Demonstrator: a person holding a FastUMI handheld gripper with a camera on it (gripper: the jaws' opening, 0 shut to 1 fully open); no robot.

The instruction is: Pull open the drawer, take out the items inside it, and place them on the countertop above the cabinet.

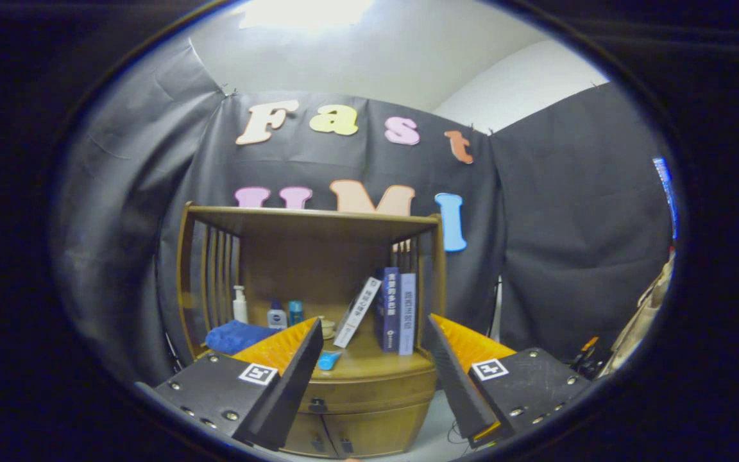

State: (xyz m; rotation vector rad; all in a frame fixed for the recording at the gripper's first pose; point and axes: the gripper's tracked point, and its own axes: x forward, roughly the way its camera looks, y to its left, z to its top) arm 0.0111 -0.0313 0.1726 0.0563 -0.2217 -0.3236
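Observation:
A small wooden cabinet (369, 410) stands ahead of me against the booth wall. Its drawer (369, 393) is shut, with a dark knob (317, 405) at its middle and two small doors below. On the countertop (369, 366), under a wooden shelf frame, lie a blue folded towel (236, 336) and a small blue item (328, 360). My gripper (373, 327) is open, held back from the cabinet, with nothing between its fingers. The drawer front shows between the two fingers, lower down.
Several books (390, 309) lean and stand at the countertop's right. Bottles (276, 314) and a white pump bottle (240, 304) stand at the back left. Slatted side rails and the top board (308, 218) enclose the countertop. The floor to the right is pale.

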